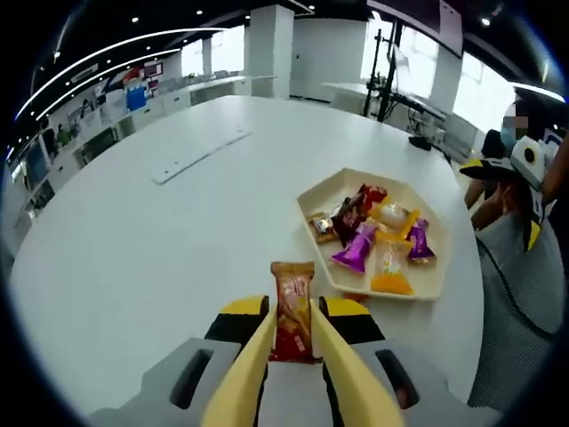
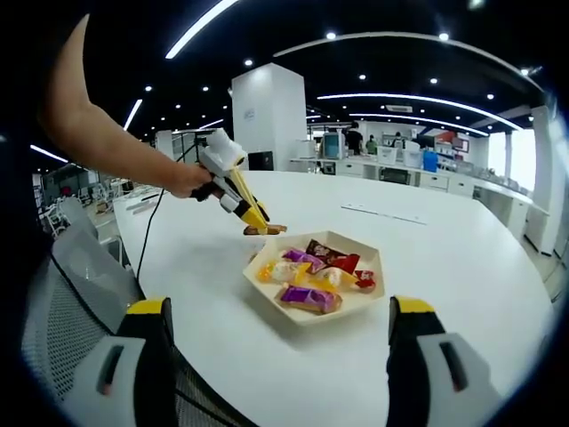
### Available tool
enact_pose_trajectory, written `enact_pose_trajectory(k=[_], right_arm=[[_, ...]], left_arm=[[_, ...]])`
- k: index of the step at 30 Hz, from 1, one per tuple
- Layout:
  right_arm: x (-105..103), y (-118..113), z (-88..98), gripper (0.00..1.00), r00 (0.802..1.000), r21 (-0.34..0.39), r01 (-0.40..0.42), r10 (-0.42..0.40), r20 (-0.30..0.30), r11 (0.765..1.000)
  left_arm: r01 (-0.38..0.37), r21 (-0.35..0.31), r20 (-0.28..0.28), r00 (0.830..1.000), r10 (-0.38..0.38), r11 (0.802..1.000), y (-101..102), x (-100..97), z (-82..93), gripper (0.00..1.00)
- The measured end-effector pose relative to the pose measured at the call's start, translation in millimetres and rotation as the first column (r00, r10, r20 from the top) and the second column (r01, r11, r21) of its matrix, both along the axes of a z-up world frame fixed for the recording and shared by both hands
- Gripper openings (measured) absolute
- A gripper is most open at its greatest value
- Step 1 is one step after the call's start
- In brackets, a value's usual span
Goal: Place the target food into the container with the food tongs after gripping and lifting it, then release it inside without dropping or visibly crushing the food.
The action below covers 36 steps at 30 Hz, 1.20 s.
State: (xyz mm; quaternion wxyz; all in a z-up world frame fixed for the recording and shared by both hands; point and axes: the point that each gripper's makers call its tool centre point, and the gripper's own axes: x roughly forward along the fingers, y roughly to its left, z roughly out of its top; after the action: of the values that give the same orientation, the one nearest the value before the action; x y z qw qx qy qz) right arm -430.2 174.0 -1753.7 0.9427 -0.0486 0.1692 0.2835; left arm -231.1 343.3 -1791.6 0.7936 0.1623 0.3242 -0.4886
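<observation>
Snack packet (image 1: 292, 307) lengthwise between left gripper's (image 1: 291, 342) closed yellow tongs, pointing forward; right gripper (image 2: 280, 334) wide.

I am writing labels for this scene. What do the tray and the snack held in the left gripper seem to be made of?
The tray looks like pale moulded plastic or pulp with a matte finish: it shows even cream walls and no shine. The snack between the yellow tongs has a glossy printed film wrapper, probably plastic, with crimped ends.
</observation>
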Motion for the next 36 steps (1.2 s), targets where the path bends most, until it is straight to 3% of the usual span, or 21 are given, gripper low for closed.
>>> enact_pose_trajectory(k=[7,10,16,18,25,36], right_arm=[[1,0,1.6,0.99,1.000,0.004,0.002,-0.003,0.007,1.000],[0,0,1.5,0.99,1.000,0.007,0.002,-0.002,0.004,1.000],[1,-2,2.3,0.99,1.000,0.012,0.009,-0.009,0.008,1.000],[1,-1,2.6,0.99,1.000,0.013,0.007,-0.007,0.009,1.000],[0,0,4.2,0.99,1.000,0.016,0.001,-0.001,0.014,1.000],[0,1,4.4,0.99,1.000,0.014,-0.008,0.008,0.018,1.000]], left_arm=[[-0.007,-0.038,0.018,1.000,0.008,0.999,1,11.9,36.0,0.20],[0.012,-0.036,0.077,0.997,-0.010,0.999,0,18.3,56.0,0.20],[0.014,-0.064,0.081,0.997,-0.009,0.998,0,27.6,91.5,0.20],[0.037,-0.127,0.047,0.998,-0.031,0.991,-6,21.8,105.2,0.20],[0.068,-0.084,0.086,0.994,-0.061,0.994,-2,22.2,117.5,0.21],[0.081,-0.106,0.096,0.993,-0.071,0.991,-15,16.7,131.3,0.19]])
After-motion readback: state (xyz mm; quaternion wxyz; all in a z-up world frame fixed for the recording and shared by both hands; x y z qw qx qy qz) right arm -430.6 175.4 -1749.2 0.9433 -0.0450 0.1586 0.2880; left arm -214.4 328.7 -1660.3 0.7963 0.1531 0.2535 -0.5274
